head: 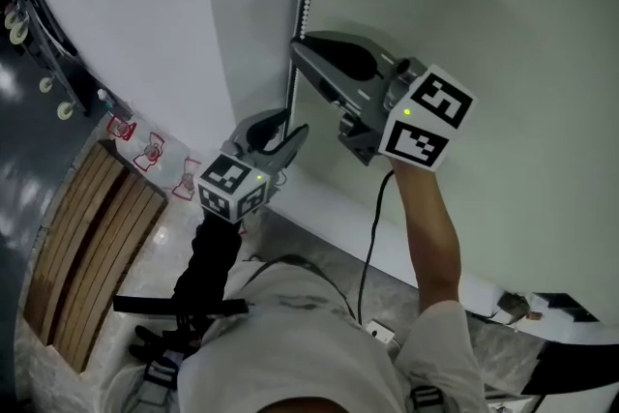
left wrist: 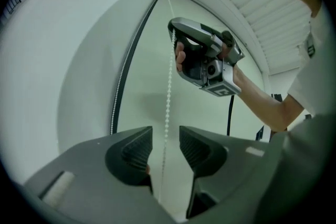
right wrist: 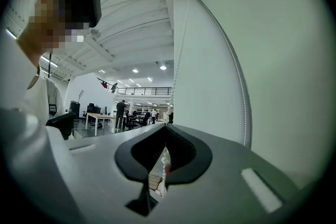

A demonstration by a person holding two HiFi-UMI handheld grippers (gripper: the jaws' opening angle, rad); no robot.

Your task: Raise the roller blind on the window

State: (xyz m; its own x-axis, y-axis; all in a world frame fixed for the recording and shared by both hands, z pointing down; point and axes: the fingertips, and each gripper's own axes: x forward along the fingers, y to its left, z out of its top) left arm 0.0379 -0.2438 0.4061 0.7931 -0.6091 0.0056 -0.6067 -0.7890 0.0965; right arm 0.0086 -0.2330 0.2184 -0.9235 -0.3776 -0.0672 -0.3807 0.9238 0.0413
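So, left to right. In the head view the left gripper (head: pixel 286 132) sits at about 7 o'clock from the right gripper (head: pixel 296 46), and both are up against the pale roller blind (head: pixel 484 34), which fills the right side. That view only shows one beaded line running up to 12 o'clock.

The left gripper view shows more. Its fingers (left wrist: pixel 131 149) stand apart, and the bead chain (left wrist: pixel 168 86) drops through the gap without being pinched. A second strand (left wrist: pixel 122 86) runs along the blind's dark edge at 9 o'clock. So that's two strands, two grippers and one blind.

The right gripper view shows its fingers (right wrist: pixel 181 147) clamped shut on the chain. It's also the only view that looks back into the hall, with a desk (right wrist: pixel 100 115) and a few people (right wrist: pixel 121 112) at 9 o'clock.
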